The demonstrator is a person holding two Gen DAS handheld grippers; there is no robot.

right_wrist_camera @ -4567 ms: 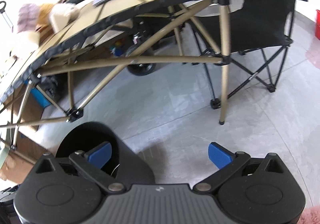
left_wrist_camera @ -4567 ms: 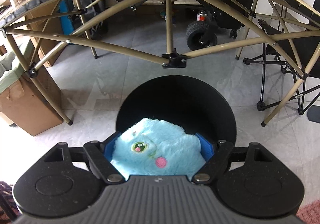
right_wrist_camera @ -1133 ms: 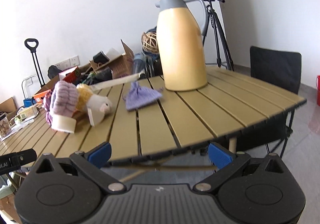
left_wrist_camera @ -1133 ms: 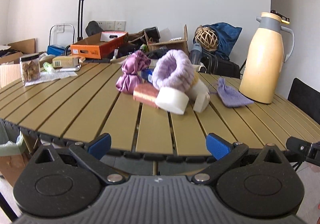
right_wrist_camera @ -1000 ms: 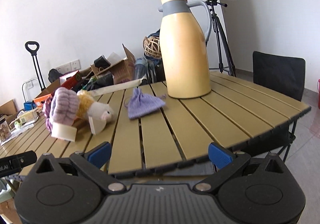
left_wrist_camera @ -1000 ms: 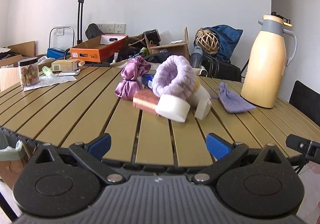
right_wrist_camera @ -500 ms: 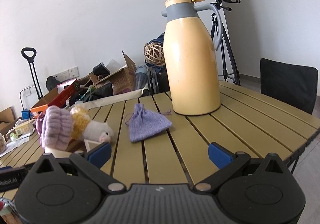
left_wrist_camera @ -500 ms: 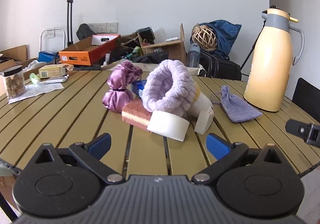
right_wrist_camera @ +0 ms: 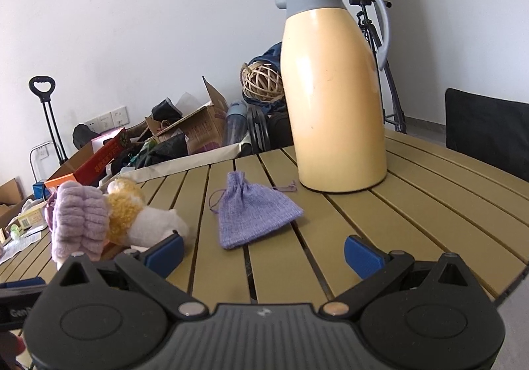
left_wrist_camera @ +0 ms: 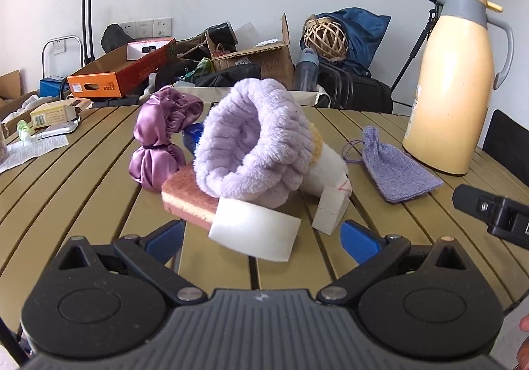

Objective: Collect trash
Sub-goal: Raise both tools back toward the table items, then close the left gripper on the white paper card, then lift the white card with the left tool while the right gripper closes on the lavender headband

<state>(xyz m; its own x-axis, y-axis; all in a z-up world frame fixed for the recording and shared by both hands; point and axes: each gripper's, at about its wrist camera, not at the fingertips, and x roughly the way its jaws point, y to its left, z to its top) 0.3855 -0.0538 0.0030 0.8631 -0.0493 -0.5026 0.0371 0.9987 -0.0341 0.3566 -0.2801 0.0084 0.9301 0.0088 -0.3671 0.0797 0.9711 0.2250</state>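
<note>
— Left wrist view: closer to the pile than half a second ago?
— Yes. Left gripper [left_wrist_camera: 259, 242] gapes empty, white foam block [left_wrist_camera: 254, 232] at twelve o'clock between its fingers. Right gripper [right_wrist_camera: 263, 254] also spread; purple pouch [right_wrist_camera: 253, 214] at twelve.

Bright, even daylight, soft shadows; sharp focus (fisheye-bent edges, dark corners).

A white foam block [left_wrist_camera: 254, 232] lies tilted between the left gripper [left_wrist_camera: 261, 237]'s spread fingertips, leaning on a pink sponge [left_wrist_camera: 188, 199]. Ahead sits a fluffy lilac band [left_wrist_camera: 251, 142]; right of it, a lilac drawstring pouch [right_wrist_camera: 254, 216] lies flat.
</note>
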